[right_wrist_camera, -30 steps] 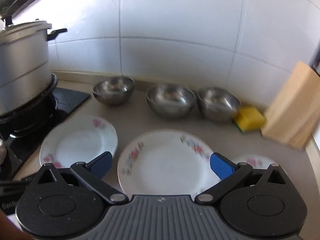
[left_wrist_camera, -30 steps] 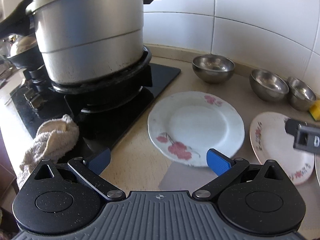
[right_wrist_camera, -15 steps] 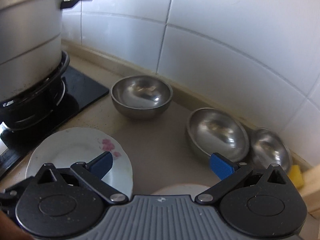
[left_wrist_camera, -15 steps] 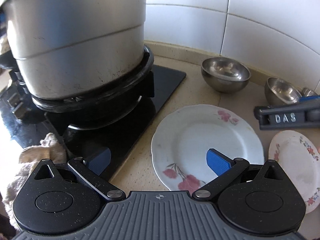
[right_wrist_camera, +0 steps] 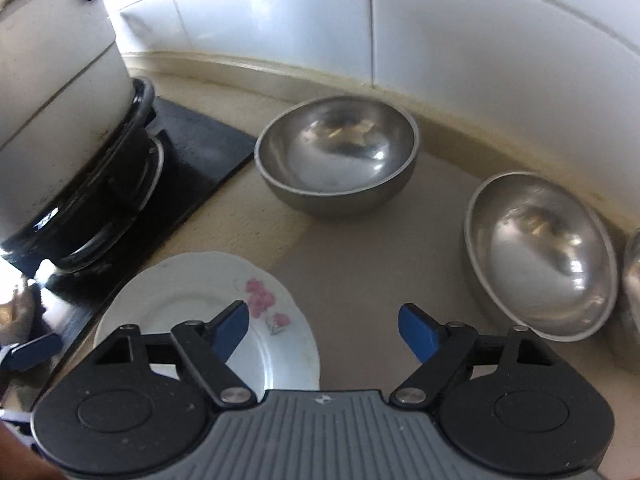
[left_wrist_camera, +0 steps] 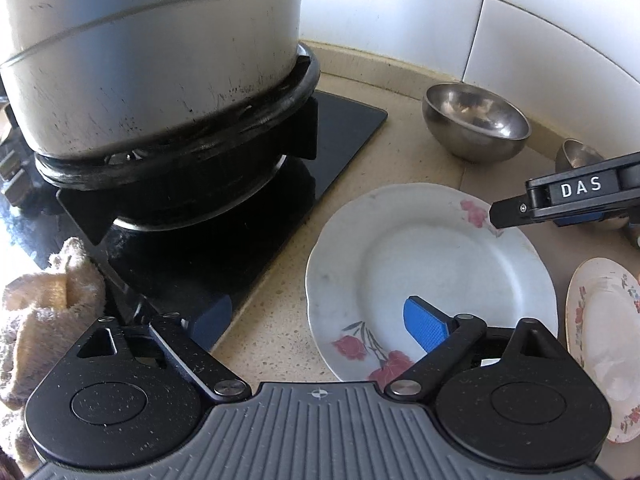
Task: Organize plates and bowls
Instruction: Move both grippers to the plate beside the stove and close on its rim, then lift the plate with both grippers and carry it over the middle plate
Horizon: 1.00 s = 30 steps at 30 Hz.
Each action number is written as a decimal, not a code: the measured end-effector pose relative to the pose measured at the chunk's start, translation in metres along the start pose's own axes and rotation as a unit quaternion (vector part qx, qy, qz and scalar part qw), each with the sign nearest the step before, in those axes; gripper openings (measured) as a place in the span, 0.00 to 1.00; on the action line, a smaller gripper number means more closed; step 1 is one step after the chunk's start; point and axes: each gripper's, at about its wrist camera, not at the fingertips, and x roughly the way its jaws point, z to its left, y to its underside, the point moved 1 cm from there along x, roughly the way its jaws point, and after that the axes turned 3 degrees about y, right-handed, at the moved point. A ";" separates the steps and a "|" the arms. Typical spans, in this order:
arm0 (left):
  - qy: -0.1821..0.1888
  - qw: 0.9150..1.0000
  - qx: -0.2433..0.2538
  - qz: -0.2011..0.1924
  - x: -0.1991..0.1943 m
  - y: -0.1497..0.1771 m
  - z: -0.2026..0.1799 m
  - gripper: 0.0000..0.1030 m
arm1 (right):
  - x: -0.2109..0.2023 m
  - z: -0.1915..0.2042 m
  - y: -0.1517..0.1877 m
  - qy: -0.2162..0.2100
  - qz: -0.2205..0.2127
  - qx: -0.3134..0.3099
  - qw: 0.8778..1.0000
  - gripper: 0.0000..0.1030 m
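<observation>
A white floral plate (left_wrist_camera: 432,264) lies on the counter beside the stove. My left gripper (left_wrist_camera: 318,322) hovers over its near left rim with jaws closing: the right pad is above the plate and the left pad above the stove's edge, neither pressing. My right gripper (right_wrist_camera: 326,334) is at the same plate's (right_wrist_camera: 192,296) far right rim, also closing, and its pads touch nothing. It enters the left wrist view as a black bar (left_wrist_camera: 560,200). Steel bowls (right_wrist_camera: 336,160) (right_wrist_camera: 540,256) stand along the wall. A second floral plate (left_wrist_camera: 600,344) lies to the right.
A large pressure cooker (left_wrist_camera: 152,60) sits on the black glass gas stove (left_wrist_camera: 344,140), close to the plate's left side. A crumpled cloth (left_wrist_camera: 40,312) lies on the stove's near left. The tiled wall (right_wrist_camera: 480,40) runs behind the bowls. A third bowl (right_wrist_camera: 634,280) shows at the right edge.
Both grippers came lower and closer to the plate by the stove. The right one swung left, away from the middle plate. Both pairs of jaws have narrowed.
</observation>
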 end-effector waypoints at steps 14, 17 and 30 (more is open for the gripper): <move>0.036 0.999 -0.025 0.013 0.011 0.001 0.002 0.80 | 0.018 -0.007 0.001 -0.126 0.059 0.017 0.990 0.36; 0.040 0.999 -0.020 0.008 0.009 0.002 0.000 0.77 | 0.015 -0.007 0.005 -0.127 0.060 0.011 0.990 0.36; 0.051 0.999 -0.018 0.009 0.007 -0.003 -0.001 0.54 | 0.010 -0.025 0.017 -0.128 0.068 0.041 0.989 0.06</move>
